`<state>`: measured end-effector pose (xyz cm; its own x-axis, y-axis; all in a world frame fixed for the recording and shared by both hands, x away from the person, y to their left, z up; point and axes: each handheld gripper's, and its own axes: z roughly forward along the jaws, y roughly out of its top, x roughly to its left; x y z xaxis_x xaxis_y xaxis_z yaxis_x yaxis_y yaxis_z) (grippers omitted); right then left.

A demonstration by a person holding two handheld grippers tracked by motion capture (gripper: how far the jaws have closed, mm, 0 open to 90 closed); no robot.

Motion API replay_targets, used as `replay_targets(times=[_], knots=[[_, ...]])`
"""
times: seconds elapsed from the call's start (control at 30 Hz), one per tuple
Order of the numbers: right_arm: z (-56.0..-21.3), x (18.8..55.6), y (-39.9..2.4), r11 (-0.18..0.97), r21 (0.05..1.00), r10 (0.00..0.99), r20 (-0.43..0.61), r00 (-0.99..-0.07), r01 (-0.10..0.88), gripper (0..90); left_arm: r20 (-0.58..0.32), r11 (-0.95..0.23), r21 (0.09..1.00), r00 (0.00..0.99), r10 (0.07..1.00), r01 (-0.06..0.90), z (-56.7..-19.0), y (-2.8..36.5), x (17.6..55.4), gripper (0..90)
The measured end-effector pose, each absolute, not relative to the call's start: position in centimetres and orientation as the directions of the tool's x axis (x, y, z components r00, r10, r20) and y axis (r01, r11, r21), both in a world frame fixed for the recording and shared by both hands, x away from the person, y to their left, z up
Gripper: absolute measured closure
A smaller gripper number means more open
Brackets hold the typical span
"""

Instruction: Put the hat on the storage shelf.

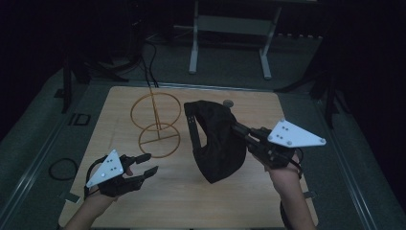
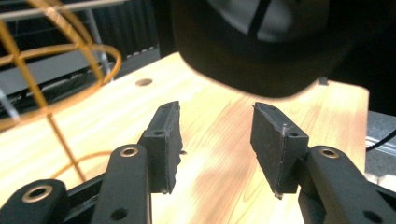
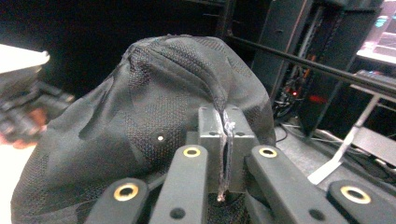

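A black cap (image 1: 215,139) hangs above the middle of the wooden table (image 1: 186,201), held up by my right gripper (image 1: 238,127), which is shut on a fold of its fabric. In the right gripper view the jaws pinch the mesh cloth of the cap (image 3: 154,116) at the right gripper (image 3: 225,122). My left gripper (image 1: 149,163) hovers low over the table's left front, open, with nothing between its jaws. The left gripper (image 2: 215,135) points toward the cap's brim (image 2: 252,70), which hangs above and beyond it.
A gold wire stand (image 1: 154,125) of two rings on a post stands at the table's back left, close to the left gripper; the wire stand (image 2: 56,74) rises at the left. A small round knob (image 1: 228,102) lies behind the cap. Metal frame legs (image 1: 194,48) stand beyond the table.
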<state>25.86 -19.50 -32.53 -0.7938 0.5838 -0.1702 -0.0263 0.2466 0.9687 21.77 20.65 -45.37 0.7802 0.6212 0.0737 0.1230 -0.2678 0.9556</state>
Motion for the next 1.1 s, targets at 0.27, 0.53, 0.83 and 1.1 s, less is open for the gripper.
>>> replay_targets(times=[0.27,0.53,0.83,1.1], knots=[[-31.4,29.2,-17.1,0.251,0.968,0.618,-0.178,-0.766,-0.022,88.3,0.035,-0.25,0.947,0.711,0.703,0.201,-48.7,22.3,21.5,37.8],[-30.8,32.3,-13.8,0.265,0.964,0.623,-0.174,-0.763,-0.004,88.3,0.016,-0.224,0.939,0.619,0.785,0.26,-50.9,23.3,21.2,13.5],[-30.5,35.3,-9.7,0.304,0.952,0.612,-0.176,-0.771,0.024,88.2,0.012,-0.224,0.93,0.583,0.812,0.292,-52.7,23.5,21.1,2.8],[-30.6,37.1,-6.5,0.313,0.949,0.592,-0.154,-0.791,0.049,88.2,0.029,-0.221,0.937,0.571,0.821,0.272,-52.6,23.8,20.9,3.0]])
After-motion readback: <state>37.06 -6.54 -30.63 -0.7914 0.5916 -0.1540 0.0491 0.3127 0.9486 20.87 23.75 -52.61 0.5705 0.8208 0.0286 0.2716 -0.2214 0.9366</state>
